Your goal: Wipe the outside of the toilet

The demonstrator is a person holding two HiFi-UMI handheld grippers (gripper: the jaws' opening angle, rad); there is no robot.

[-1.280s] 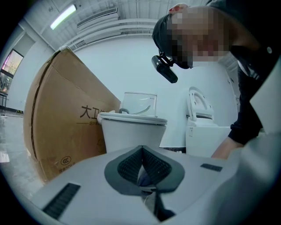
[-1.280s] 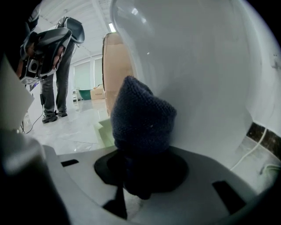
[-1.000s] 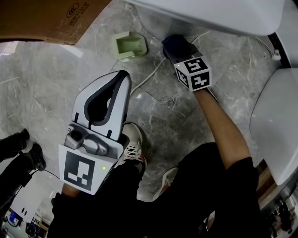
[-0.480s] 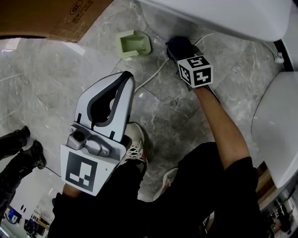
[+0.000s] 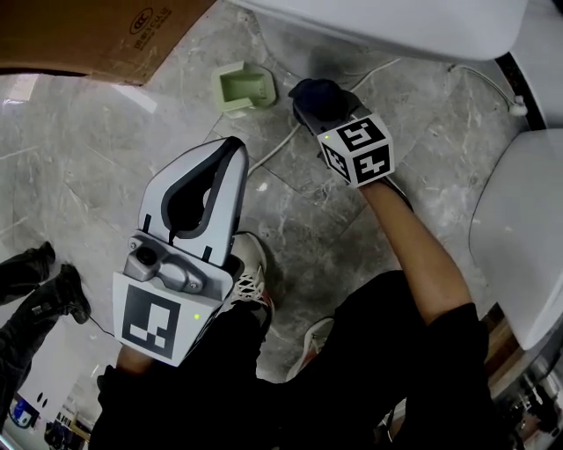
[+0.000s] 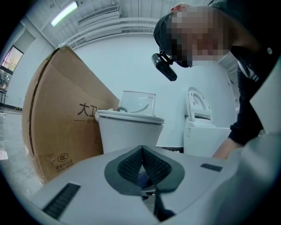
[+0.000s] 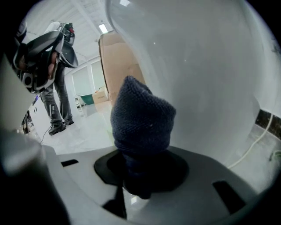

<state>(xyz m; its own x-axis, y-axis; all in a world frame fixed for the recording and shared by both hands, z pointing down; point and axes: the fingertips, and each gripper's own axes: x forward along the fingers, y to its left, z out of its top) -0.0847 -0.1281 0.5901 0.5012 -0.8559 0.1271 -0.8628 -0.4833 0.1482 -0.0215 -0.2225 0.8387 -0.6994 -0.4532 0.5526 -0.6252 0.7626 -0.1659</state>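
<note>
In the head view, the right tool (image 5: 327, 112) was seen low at the foot of the toilet (image 5: 396, 26), with a dark cloth (image 5: 317, 92) bunched at its tip just under the white bowl. The left tool (image 5: 224, 167) was held well apart from it, above the knee. A white cable (image 5: 280, 141) ran across the floor (image 5: 106, 149) just beside the cloth, and a green dish (image 5: 244, 86) lay near.

In the left gripper view, the left tool (image 6: 142, 151) was found pressed together with nothing between its jaws. The toilet (image 6: 129, 132) stood ahead, beside a cardboard box (image 6: 61, 118).

In the right gripper view, the right tool (image 7: 139, 176) was seen pinching the cloth (image 7: 142, 114), which rose as a rounded wad close to the curved toilet wall (image 7: 210, 74). Whether the two touched could not be told.

Several risks may be judged from here. The cloth could be dragged out of the jaws if it were pressed hard along the curved wall, since only its lower end was pinched. The cable could be caught and pulled by a low sweep. Patches could be missed, because so small a wad covers little at each pass.
</note>
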